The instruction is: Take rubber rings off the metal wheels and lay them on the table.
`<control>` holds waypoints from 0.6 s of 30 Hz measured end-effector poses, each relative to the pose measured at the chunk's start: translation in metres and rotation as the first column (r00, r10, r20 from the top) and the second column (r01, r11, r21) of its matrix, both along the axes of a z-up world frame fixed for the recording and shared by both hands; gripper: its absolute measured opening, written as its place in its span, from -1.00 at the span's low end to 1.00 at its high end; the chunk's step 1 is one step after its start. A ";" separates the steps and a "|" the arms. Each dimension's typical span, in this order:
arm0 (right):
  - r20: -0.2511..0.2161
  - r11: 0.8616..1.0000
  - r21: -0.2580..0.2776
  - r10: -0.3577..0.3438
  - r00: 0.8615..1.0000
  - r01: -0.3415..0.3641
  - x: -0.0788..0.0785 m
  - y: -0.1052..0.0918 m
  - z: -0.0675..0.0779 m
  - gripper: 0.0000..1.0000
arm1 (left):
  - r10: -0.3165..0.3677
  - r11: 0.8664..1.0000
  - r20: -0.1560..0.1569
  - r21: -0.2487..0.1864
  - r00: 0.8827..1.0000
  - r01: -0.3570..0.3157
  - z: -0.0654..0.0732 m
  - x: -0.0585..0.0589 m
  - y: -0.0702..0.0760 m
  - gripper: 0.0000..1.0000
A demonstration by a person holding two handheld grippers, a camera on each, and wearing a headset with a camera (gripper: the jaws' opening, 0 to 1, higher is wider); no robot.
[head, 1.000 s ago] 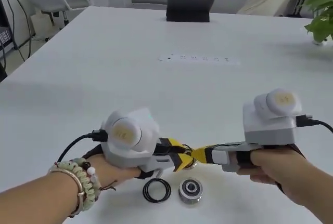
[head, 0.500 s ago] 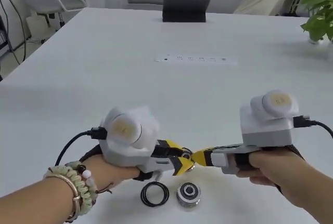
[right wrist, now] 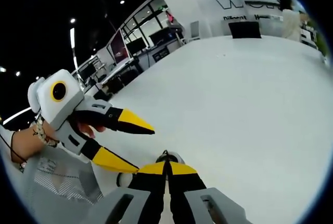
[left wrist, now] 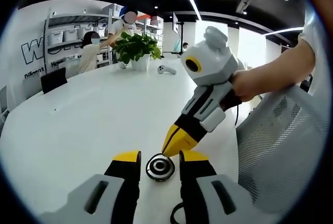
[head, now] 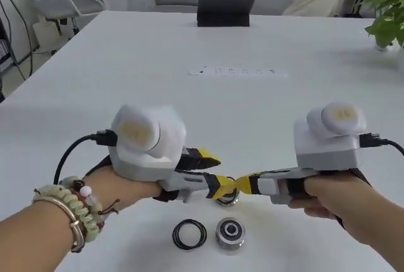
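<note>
Yellow-tipped left gripper (left wrist: pixel 159 156) had its jaws apart, straddling the metal wheel (left wrist: pixel 160 168) on the white table (head: pixel 252 114). Right gripper (right wrist: pixel 167 168), jaws pressed together, nosed in at that wheel's rim. Nearer the person than that wheel lay loose rubber rings (head: pixel 189 233) beside a second wheel (head: pixel 230 232).

Left gripper (head: pixel 225 171) and right gripper (head: pixel 238 186) meet tip to tip above the table (head: pixel 126 82) — one wheel (left wrist: pixel 160 167) sits between the left gripper's spread jaws, right at the right gripper's tips. Back from the tips, toward the person, a second wheel (head: pixel 230 233) lies on the table, with loose rubber rings (head: pixel 189 234) just beside it on the left gripper's side. Far ahead of both tools — a power strip (head: pixel 237 70), then a screen (head: pixel 222 11); a plant (head: pixel 388 16) stands off beyond the right gripper.
</note>
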State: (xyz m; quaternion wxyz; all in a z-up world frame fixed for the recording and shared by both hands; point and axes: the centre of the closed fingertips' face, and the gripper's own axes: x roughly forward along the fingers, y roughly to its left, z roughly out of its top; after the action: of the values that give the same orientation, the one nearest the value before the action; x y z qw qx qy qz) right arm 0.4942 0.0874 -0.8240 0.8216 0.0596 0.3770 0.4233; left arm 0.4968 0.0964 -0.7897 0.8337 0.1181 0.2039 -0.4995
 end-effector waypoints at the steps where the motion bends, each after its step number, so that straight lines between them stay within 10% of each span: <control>1: 0.001 1.000 0.002 0.000 1.000 0.000 0.000 0.000 0.001 -1.00 | -0.009 1.000 0.001 0.004 1.000 0.009 0.002 -0.002 0.000 -0.46; 12: 0.017 1.000 0.015 0.013 1.000 -0.013 -0.001 0.005 0.008 -1.00 | -0.097 0.995 -0.052 0.006 0.994 0.098 0.028 -0.023 0.011 -0.11; 18: 0.038 0.999 0.037 0.022 0.999 -0.024 0.000 0.009 0.019 -1.00 | -0.093 0.996 -0.007 0.013 0.996 0.093 0.047 -0.036 0.031 -0.05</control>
State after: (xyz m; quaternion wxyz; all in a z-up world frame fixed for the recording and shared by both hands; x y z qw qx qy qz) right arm 0.4942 0.0965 -0.8052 0.8225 0.0626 0.3541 0.4407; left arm 0.4610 0.1273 -0.7430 0.8082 0.1314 0.2041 -0.5366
